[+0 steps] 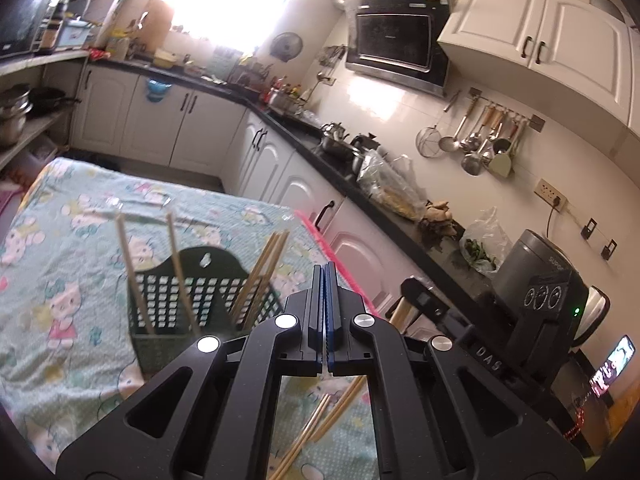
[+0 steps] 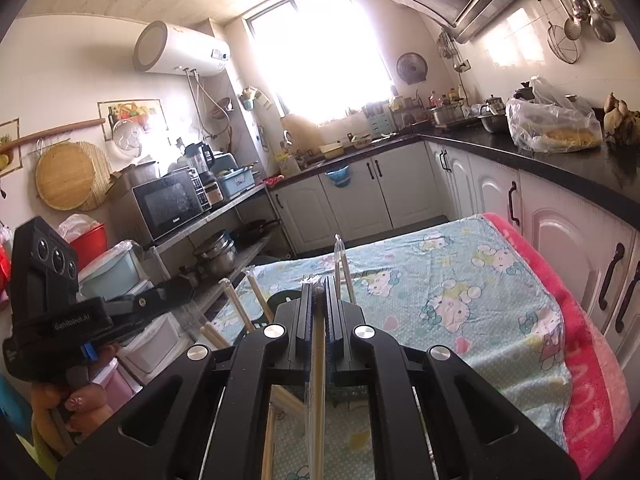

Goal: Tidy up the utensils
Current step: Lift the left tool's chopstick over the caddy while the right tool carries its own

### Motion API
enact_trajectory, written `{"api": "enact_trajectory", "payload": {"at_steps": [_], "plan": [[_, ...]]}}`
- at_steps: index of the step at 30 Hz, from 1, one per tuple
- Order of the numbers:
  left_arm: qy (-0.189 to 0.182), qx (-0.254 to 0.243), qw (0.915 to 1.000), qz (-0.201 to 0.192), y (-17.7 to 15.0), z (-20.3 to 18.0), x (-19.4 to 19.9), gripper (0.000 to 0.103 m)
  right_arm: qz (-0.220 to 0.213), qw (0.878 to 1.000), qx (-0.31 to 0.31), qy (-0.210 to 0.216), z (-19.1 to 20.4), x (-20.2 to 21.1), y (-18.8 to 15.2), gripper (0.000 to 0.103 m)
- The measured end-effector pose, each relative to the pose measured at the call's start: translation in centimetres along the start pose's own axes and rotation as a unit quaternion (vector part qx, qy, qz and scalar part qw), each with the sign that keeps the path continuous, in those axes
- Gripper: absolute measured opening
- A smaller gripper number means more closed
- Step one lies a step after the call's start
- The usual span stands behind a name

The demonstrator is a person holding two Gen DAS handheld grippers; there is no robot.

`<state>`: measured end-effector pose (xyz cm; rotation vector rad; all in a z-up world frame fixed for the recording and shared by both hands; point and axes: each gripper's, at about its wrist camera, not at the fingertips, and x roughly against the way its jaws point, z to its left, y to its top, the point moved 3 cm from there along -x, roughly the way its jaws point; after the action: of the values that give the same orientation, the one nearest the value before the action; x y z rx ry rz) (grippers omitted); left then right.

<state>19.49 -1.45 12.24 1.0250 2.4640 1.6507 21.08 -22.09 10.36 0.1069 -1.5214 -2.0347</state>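
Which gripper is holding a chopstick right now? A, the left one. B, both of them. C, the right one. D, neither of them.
C: the right gripper has a wooden chopstick running between its nearly closed fingers, while the left gripper is shut with its blue pads pressed together and nothing between them.

"DAS" on right gripper (image 1: 490, 360); "GenRobot.AI" on left gripper (image 2: 72, 325); "SUPOR", prob., on air fryer (image 1: 548, 280).
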Motion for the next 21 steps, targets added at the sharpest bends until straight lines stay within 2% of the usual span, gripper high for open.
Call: {"api": "enact_trajectory", "payload": {"at_steps": [11,21], "plan": [[-0.008,-0.041,0.9986,-0.033,3.7,-2.8,0.3,0.000,-0.020,1.000,-0.007,0.000,-0.2,0.3,1.5,0.006],[0.017,-0.072,0.9956,-0.058,6.9,-3.6,0.4,0.000,-0.048,0.999,0.004,0.003,0.7,-0.3,4.3,0.006]]}}
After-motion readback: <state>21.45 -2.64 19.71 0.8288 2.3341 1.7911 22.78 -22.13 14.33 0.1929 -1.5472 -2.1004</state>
